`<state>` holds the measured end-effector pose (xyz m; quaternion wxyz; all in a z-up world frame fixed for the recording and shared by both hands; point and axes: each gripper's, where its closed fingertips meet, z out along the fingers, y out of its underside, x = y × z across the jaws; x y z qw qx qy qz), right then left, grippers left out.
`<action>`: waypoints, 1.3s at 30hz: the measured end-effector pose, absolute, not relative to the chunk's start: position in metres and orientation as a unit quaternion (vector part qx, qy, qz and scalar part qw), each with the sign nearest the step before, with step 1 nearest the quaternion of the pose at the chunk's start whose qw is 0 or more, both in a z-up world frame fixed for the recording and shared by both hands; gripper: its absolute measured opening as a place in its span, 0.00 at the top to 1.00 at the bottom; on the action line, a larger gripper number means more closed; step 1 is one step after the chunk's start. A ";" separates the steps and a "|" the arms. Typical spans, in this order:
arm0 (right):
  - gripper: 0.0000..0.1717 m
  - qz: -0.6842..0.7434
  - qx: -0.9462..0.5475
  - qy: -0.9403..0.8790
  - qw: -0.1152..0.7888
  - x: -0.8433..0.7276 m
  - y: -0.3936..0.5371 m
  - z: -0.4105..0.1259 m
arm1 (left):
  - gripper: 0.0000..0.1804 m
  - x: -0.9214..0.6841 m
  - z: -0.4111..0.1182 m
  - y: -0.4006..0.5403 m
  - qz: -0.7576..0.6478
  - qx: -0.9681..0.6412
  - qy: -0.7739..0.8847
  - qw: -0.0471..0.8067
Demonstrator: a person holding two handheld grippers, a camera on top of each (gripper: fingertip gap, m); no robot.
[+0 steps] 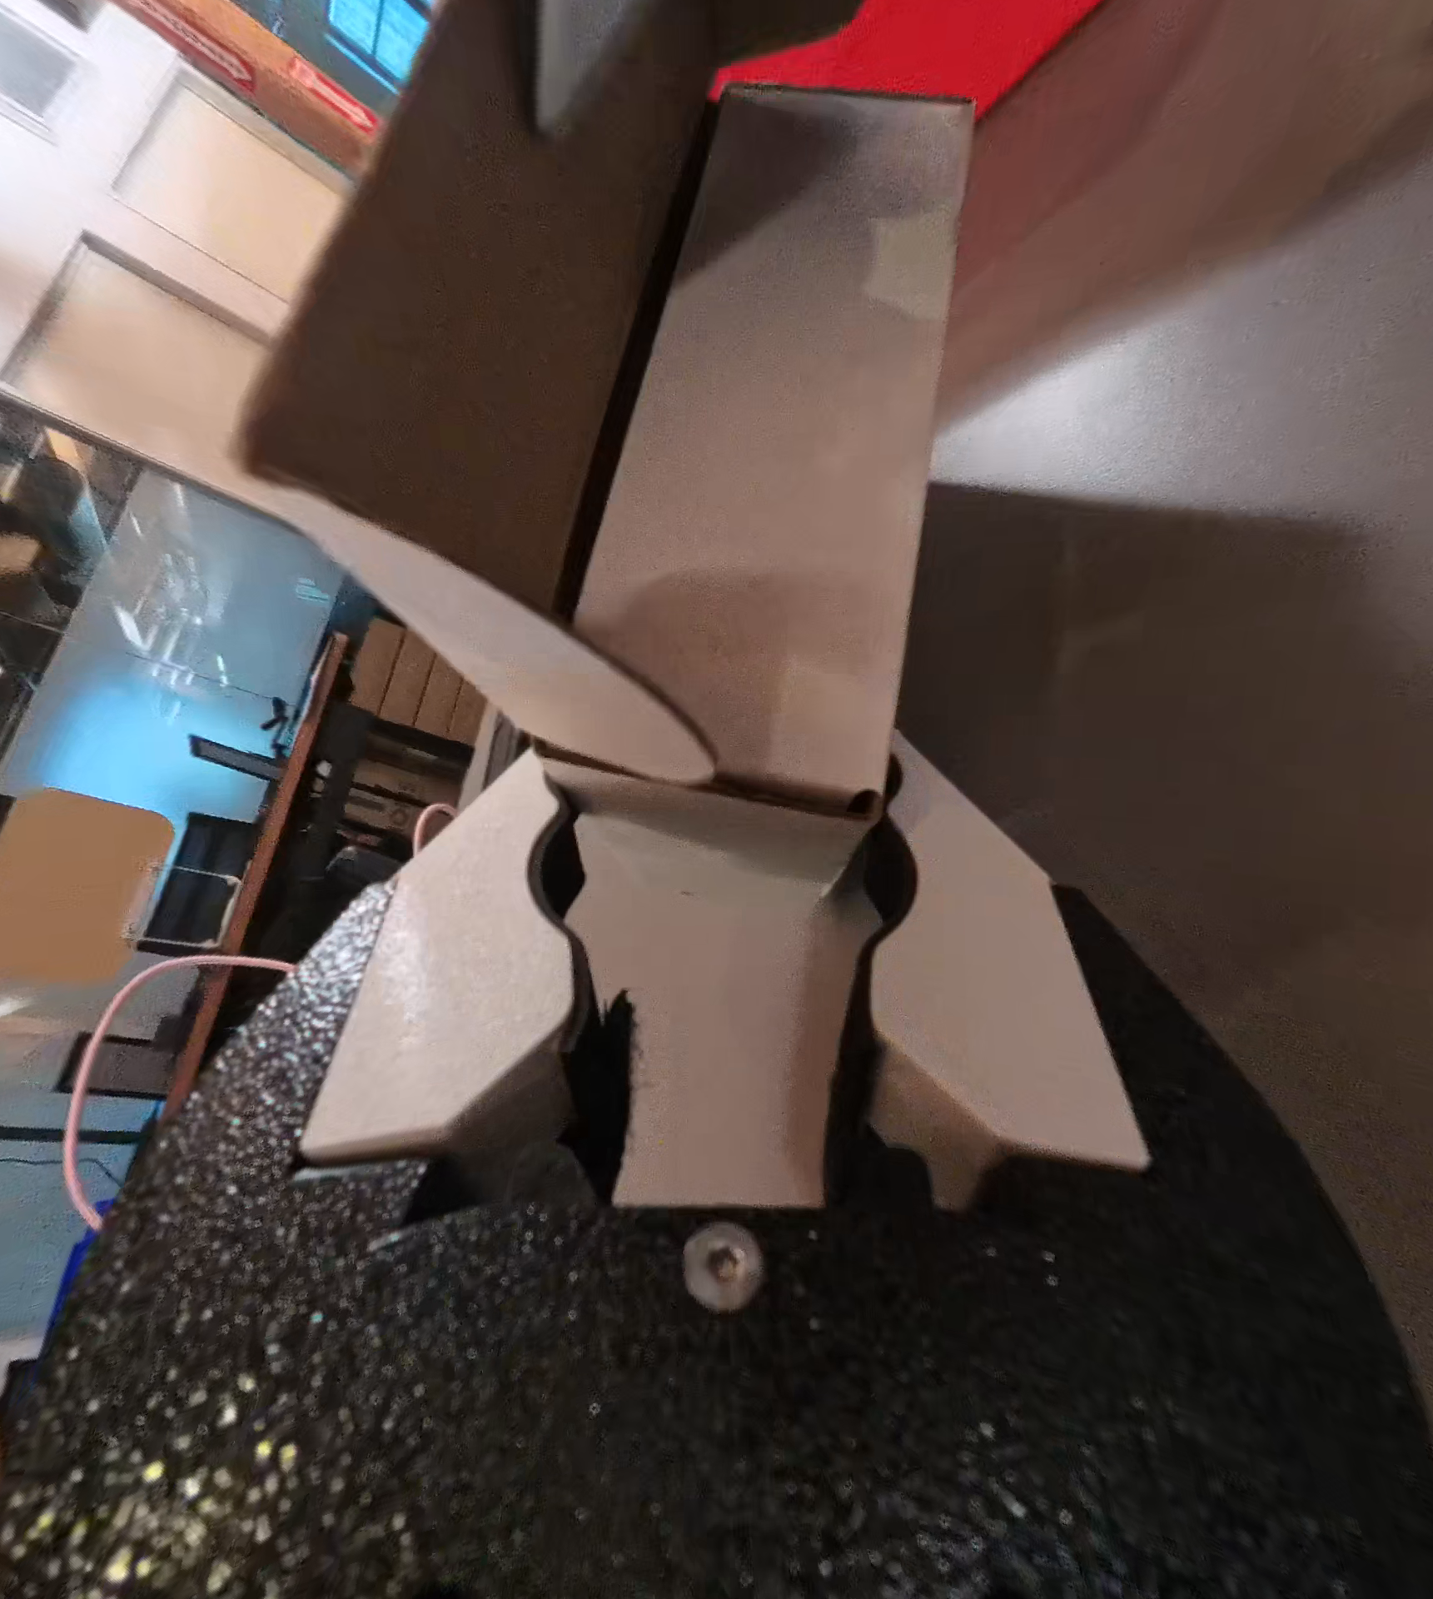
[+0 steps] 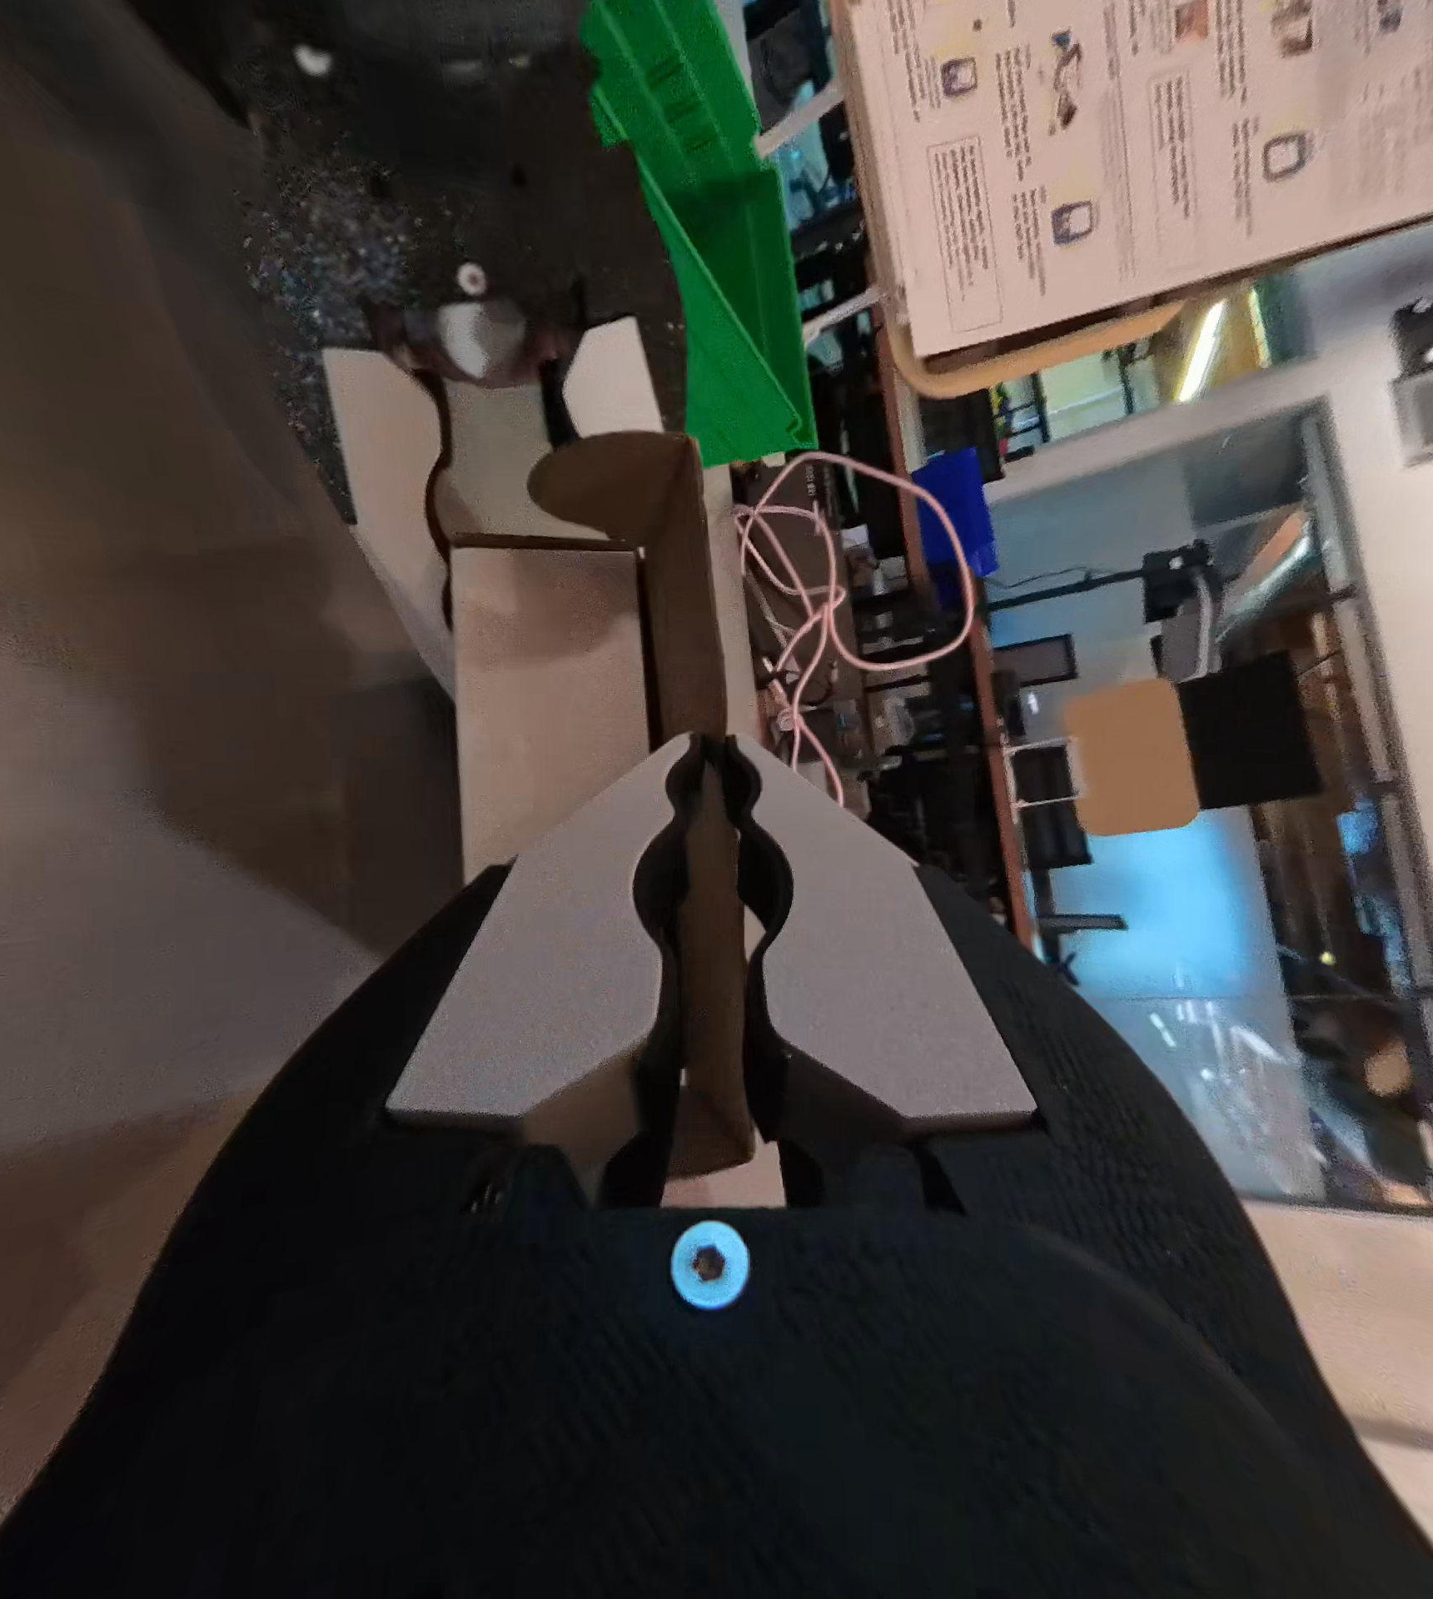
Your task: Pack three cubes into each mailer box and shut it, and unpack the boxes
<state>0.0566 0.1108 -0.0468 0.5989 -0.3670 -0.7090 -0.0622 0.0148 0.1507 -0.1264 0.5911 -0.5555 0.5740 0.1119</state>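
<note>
A white mailer box (image 1: 782, 433) with a brown inside is held off the table (image 1: 1214, 692) between both grippers. My left gripper (image 1: 717, 779) grips one end of the box, a finger pressed on each side wall. The lid (image 1: 470, 303) stands partly open, with its rounded side flap (image 1: 574, 658) hanging by my fingers. In the right wrist view my right gripper (image 2: 713, 740) is shut on the thin brown edge of the lid (image 2: 682, 606), beside the white box body (image 2: 548, 658). The left gripper (image 2: 514, 484) shows at the far end of the box. No cubes are in view.
A green bin (image 2: 713, 260) and a blue bin (image 2: 950, 510) stand beyond the box. A pink cable (image 2: 851, 588) loops by the table edge. A printed board (image 2: 1128, 130) is at the upper right. A red object (image 1: 912, 43) lies behind the box. The gap from one gripper's tips to the other's is roughly 10 cm.
</note>
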 end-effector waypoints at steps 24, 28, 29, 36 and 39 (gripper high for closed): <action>1.00 -0.081 -0.404 -0.708 0.573 0.061 0.122 -0.055 | 0.88 0.020 -0.059 0.122 0.022 -0.539 0.494 0.682; 0.99 -0.088 -0.400 -0.701 0.584 0.063 0.131 -0.054 | 0.99 0.017 -0.064 0.129 0.088 -0.560 0.498 0.656; 0.99 -0.099 -0.382 -0.697 0.599 0.063 0.131 -0.049 | 0.99 0.017 -0.063 0.130 0.081 -0.568 0.489 0.657; 1.00 -0.109 -0.255 -0.758 0.590 0.039 0.092 -0.069 | 1.00 0.003 -0.056 0.140 0.046 -0.615 0.429 0.660; 0.74 -0.121 -0.329 -0.760 0.547 0.042 0.119 -0.093 | 1.00 0.003 -0.056 0.139 0.036 -0.613 0.434 0.659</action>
